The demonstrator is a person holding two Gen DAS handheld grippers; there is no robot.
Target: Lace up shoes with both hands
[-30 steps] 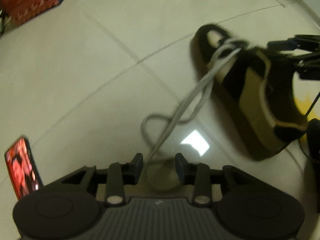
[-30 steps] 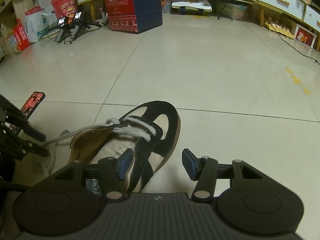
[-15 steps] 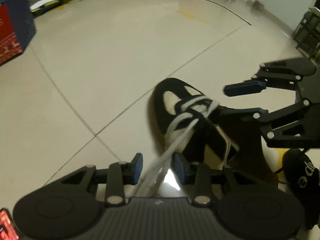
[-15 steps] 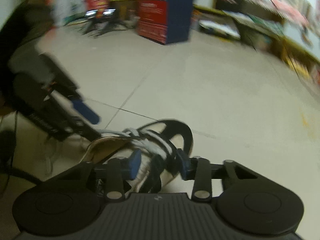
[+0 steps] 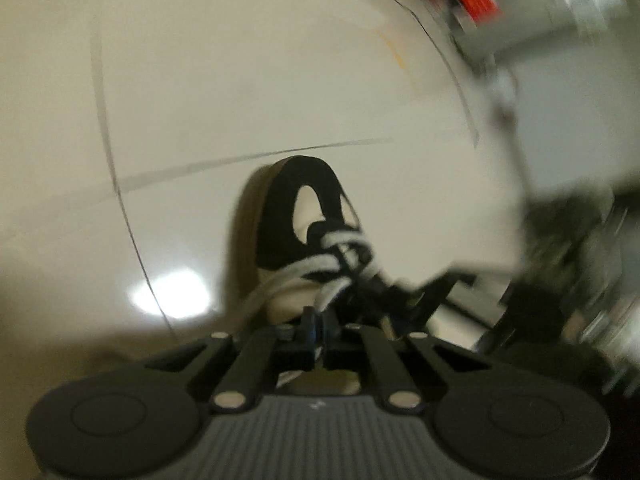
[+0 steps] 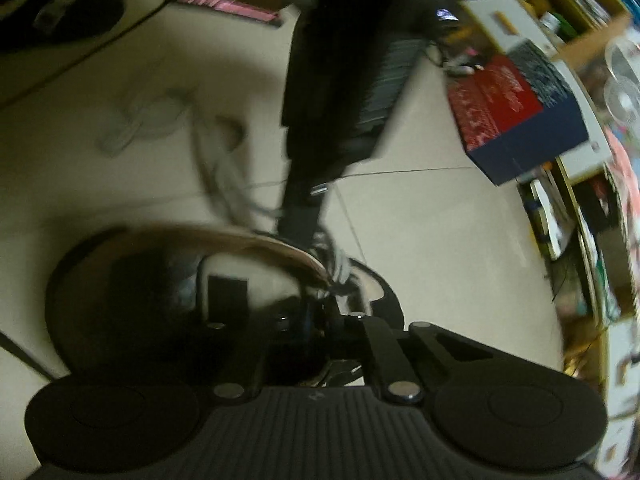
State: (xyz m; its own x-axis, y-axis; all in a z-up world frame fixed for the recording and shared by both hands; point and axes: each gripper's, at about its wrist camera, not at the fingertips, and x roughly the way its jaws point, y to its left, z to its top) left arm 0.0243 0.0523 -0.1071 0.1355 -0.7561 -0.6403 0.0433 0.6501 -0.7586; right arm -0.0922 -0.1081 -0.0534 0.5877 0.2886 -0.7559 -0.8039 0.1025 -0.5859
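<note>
Left gripper [image 5: 318, 322] clamped on the white lace [image 5: 304, 270] just behind the shoe [image 5: 280, 224], which stood on the tiled floor [image 5: 240, 80]. Right gripper [image 6: 316, 316] closed over the shoe's opening; anything pinched, impossible to tell.

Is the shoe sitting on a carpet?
No, in the left wrist view the black and cream shoe rests on a smooth, pale tiled floor with thin grout lines and a glare spot.
</note>
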